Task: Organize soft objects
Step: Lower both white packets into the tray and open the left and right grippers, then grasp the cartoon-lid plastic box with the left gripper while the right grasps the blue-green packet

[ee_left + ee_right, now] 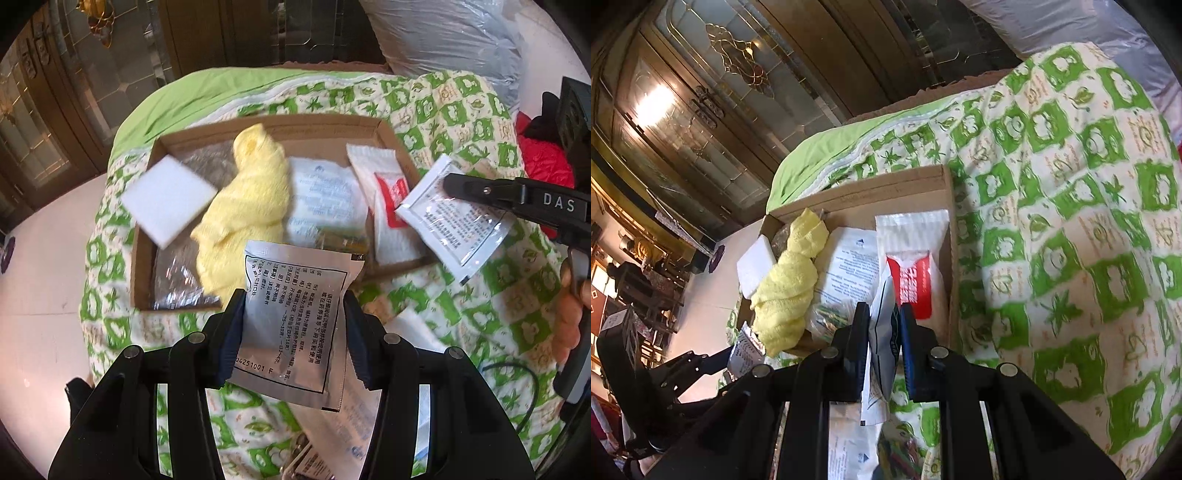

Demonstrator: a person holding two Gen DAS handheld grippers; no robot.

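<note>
The left gripper (293,332), jaws half open, clamps a silver foil sachet (295,317) short of the shallow cardboard tray (142,258). The right gripper (884,354), nearly closed, pinches a white printed sachet (882,332) edge-on. Judged: carrying; next, lowering both ahead into the tray.

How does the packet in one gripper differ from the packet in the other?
The left gripper holds its silver packet flat by the side edges, print facing its camera; the right gripper pinches its white packet edge-on. The left jaws stand wide, the right nearly shut. Both are printed sachets.
</note>
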